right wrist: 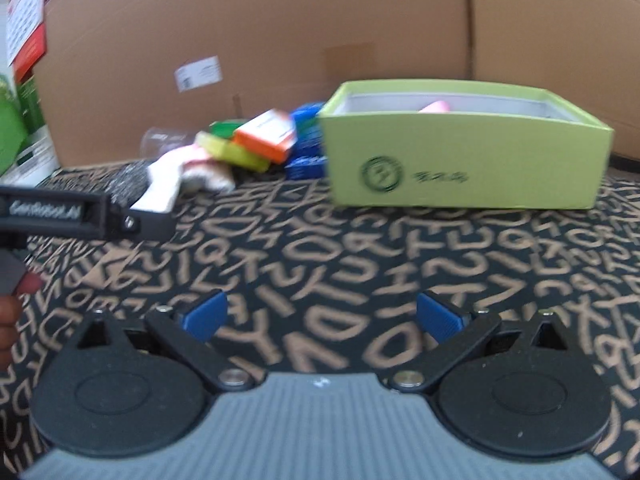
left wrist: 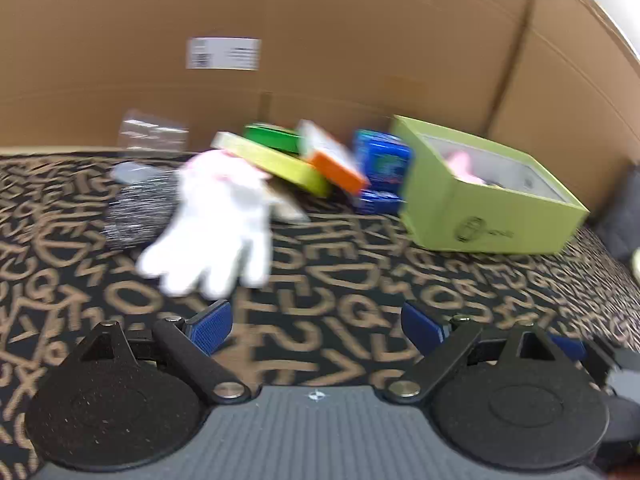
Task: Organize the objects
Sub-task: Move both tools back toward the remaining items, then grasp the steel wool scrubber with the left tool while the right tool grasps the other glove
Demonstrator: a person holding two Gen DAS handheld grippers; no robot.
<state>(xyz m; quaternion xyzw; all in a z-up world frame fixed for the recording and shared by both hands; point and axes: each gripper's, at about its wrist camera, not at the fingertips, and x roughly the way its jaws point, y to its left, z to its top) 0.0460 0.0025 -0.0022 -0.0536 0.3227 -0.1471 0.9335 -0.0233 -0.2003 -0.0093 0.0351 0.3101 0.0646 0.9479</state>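
- A steel-wool-like grey pad (left wrist: 138, 212) is being shown at the far left of the clutter, touching the white glove; its identity cannot be told for certain through the blur.
- The white glove (left wrist: 216, 232) is being presented nearest the left gripper (left wrist: 316, 328), whose blue pads (left wrist: 210, 330) are being held wide apart over the patterned tabletop (left wrist: 340, 280), nothing between them.
- A soft, flat item such as the glove is best being pinched at the cuff or a bunched fold, the lower finger being slid beneath the fabric.
- Small yellow, green, orange and blue boxes (left wrist: 316, 160) are being seen heaped against the cardboard wall (left wrist: 320, 40), leaning on one another; pulling one is likely to be disturbing the rest.
- The open green box (right wrist: 468, 152), a pink item already inside, is being judged the destination.
- The right gripper (right wrist: 320, 318) is likewise being held open and empty, well short of the green box.
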